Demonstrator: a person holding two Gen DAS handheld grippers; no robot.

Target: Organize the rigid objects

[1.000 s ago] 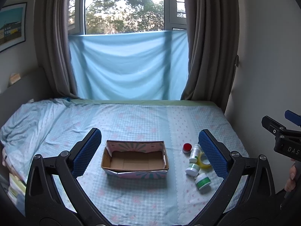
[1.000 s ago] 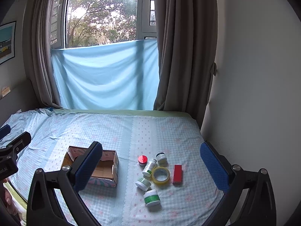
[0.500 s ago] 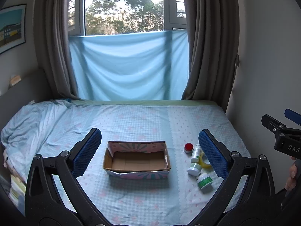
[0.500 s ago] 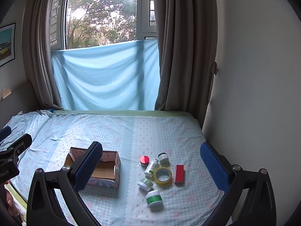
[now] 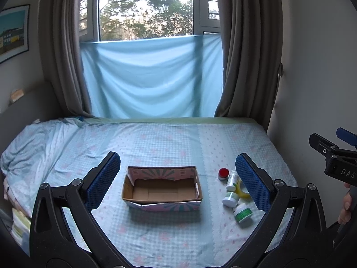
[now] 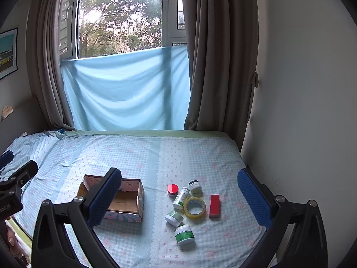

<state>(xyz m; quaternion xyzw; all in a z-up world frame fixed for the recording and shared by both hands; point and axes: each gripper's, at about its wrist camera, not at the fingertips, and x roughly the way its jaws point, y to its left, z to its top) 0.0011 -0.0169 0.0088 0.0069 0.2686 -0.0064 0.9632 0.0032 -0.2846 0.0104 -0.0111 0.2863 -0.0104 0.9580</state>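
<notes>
We hold both grippers above the bed point(image 6: 138, 154) — left gripper point(image 5: 176, 178) and right gripper point(image 6: 178, 192), fingers spread, holding nothing. The cardboard box point(image 5: 161, 188) sits empty; the jars point(image 6: 184, 234), tape roll point(image 6: 194, 207) and red block point(image 6: 214, 205) cluster just right of it.

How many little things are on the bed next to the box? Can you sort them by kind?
Jars with lids: 4
Bottle lying down: 1
Yellow tape roll: 1
Red block: 1
Total: 7
</notes>
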